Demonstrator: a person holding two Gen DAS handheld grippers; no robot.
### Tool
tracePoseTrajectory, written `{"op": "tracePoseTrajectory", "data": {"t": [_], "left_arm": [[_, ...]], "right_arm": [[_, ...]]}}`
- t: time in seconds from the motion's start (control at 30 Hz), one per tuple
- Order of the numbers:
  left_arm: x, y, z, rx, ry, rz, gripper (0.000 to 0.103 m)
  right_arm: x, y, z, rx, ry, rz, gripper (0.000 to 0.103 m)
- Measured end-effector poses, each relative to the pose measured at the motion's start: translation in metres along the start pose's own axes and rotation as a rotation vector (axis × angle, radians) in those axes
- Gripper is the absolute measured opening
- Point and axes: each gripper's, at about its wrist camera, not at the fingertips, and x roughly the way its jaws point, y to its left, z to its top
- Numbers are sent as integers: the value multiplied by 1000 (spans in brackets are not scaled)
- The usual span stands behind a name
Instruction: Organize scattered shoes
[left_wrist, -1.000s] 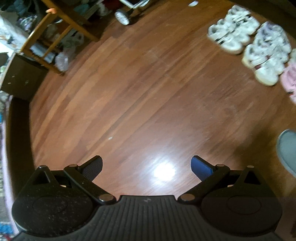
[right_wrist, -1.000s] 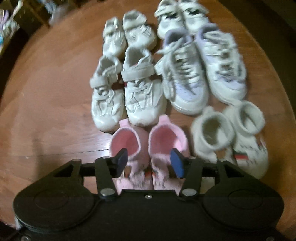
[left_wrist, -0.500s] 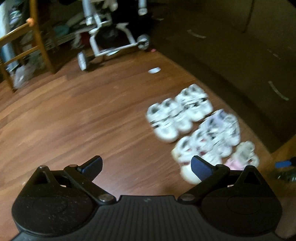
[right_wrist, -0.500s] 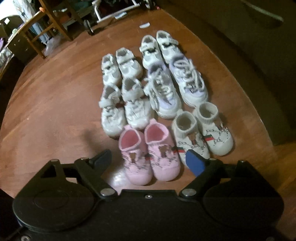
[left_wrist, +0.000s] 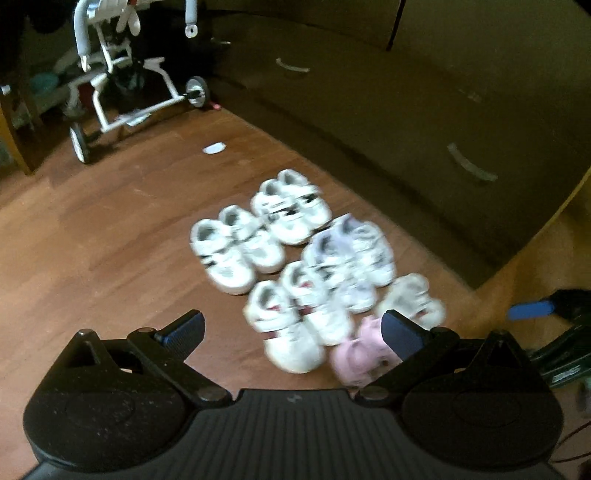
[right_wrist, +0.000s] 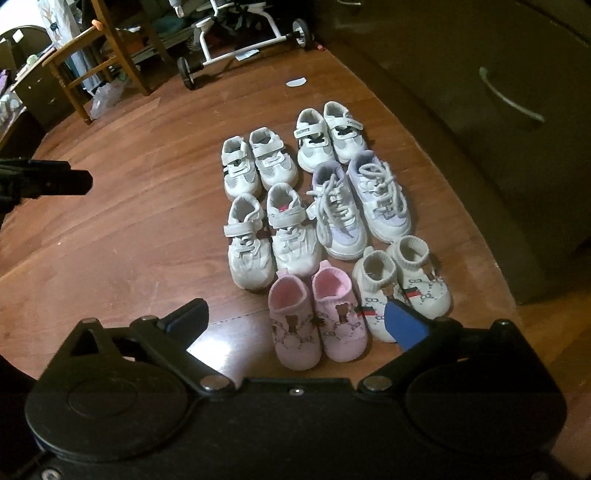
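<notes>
Neatly paired shoes (right_wrist: 317, 229) sit in rows.

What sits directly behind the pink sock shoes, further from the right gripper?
Behind the pink sock shoes stands a white strap pair, toes towards the camera. Beyond it is another white pair. No shoe is hidden; the floor between pairs shows.

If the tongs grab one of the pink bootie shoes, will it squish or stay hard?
The pink bootie shoes look knitted, with soft sock-like cuffs, so one would probably squish and flop. It is small beside the laced sneakers, so likely light. The flat sole suggests it would slide, not roll, on the wood floor.
</notes>
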Motion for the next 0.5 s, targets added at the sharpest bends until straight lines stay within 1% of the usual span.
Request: {"op": "tracePoseTrajectory", "data": {"t": [0.07, 0.2, 0.27, 0.3, 0.37, 0.47, 0.5], "left_arm": [[-3, -6, -1, 38, -4, 12, 102], [-12, -15, -3, 65, -48, -33, 103], [-15, -21, -3, 106, -50, -27, 102], [-16, -23, -4, 124, -47, -11, 102], [-17, -24, -4, 132, -41, -10, 102], [-19, -21, -4, 101, -25, -57, 102], [-19, -21, -4, 101, -22, -58, 102]], "right_arm": [[-5, 1, 2, -4, -4, -17, 103], [-14, 3, 6, -12, -11, -50, 103], [-18, 6, 6, -17, -18, -64, 103], [-19, 8, 6, -23, -22, -71, 103], [-23, 10, 5, -33, -28, -83, 103], [-27, 13, 5, -41, -32, -88, 103], [-28, 15, 5, -47, -33, -92, 103]]}}
